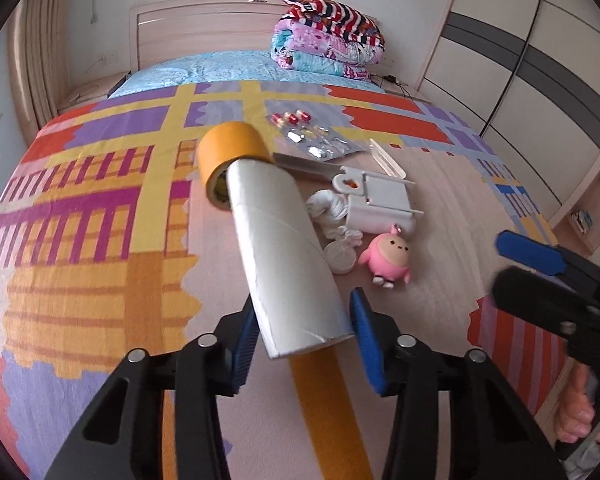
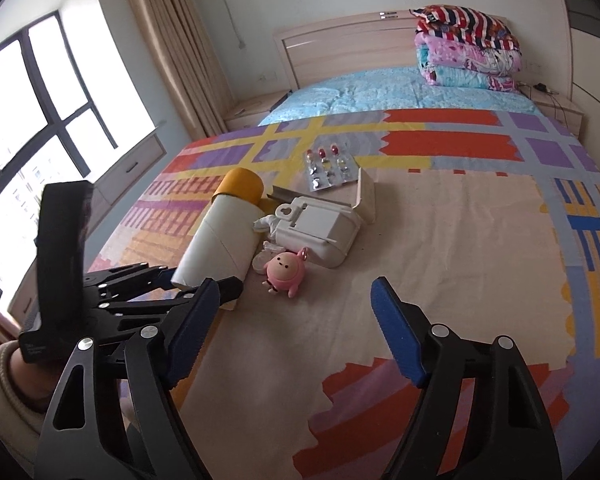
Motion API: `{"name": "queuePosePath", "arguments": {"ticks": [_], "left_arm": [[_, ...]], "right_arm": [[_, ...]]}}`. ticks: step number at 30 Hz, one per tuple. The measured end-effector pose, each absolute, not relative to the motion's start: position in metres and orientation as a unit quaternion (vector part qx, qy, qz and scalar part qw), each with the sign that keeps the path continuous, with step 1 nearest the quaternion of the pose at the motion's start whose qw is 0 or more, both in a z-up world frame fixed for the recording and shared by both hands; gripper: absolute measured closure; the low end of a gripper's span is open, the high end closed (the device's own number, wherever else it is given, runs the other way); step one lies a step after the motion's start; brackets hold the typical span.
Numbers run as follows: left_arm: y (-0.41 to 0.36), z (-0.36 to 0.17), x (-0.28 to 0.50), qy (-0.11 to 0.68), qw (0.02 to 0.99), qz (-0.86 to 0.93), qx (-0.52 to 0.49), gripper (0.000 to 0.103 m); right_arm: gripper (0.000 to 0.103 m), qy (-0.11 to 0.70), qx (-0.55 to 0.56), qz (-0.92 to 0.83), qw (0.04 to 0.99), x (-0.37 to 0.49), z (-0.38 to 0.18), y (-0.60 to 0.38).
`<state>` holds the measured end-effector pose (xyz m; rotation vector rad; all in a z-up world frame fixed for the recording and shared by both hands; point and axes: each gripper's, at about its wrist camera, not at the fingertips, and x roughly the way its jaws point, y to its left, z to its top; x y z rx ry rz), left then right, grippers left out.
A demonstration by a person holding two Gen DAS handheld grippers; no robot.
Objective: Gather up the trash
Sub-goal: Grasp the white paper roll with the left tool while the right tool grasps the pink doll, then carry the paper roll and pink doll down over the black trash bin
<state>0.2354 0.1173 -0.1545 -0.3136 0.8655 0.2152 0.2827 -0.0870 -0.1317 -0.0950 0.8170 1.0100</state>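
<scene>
Two grippers work over a bed covered with a patchwork sheet point(image 2: 460, 240) of many colours. The left gripper point(image 1: 304, 320) has its blue pads set on either side of the near end of a white cardboard tube point(image 1: 284, 256); the left pad lies against the tube, while a thin gap shows at the right pad, so I cannot tell whether the grip is firm. The tube is tilted, its far end pushed into a roll of orange tape point(image 1: 230, 152). The right gripper point(image 2: 296, 316) hangs above a bare part of the sheet with its jaws wide apart and nothing between them. Just beyond the tube lies a small heap: a crumpled white tissue point(image 1: 330, 208), a white plastic holder point(image 2: 320, 228), a round white lid point(image 1: 342, 258) and a pink plush toy point(image 2: 284, 270). Farther back rest blister packs of pills point(image 2: 330, 166), and folded quilts point(image 2: 468, 48) are stacked by the headboard point(image 2: 340, 48).
</scene>
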Motion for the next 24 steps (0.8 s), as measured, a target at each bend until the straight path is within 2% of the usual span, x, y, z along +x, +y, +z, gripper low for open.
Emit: {"name": "queuePosePath", "arguments": {"ticks": [4,15,17,18,19,24], "left_arm": [[0.124,-0.154,0.225,0.411,0.89,0.109,-0.162,0.065],[0.129,-0.15,0.204,0.392,0.897,0.123,-0.166,0.071],[0.129,-0.148,0.199,0.389,0.898,0.124,-0.164,0.072],[0.129,-0.147,0.196,0.387,0.899,0.123,-0.164,0.072],[0.129,-0.147,0.195,0.386,0.9,0.123,-0.163,0.073],[0.127,-0.14,0.18,0.375,0.905,0.121,-0.159,0.076]], "right_arm": [[0.038,0.398,-0.047,0.46,0.793,0.288,-0.141,-0.074],[0.053,0.423,-0.053,0.445,0.788,0.29,-0.154,-0.051],[0.06,0.421,-0.057,0.44,0.791,0.289,-0.155,-0.047],[0.07,0.422,-0.058,0.439,0.791,0.29,-0.155,-0.045],[0.074,0.426,-0.053,0.444,0.787,0.29,-0.156,-0.045],[0.074,0.423,-0.054,0.44,0.79,0.285,-0.154,-0.047]]}}
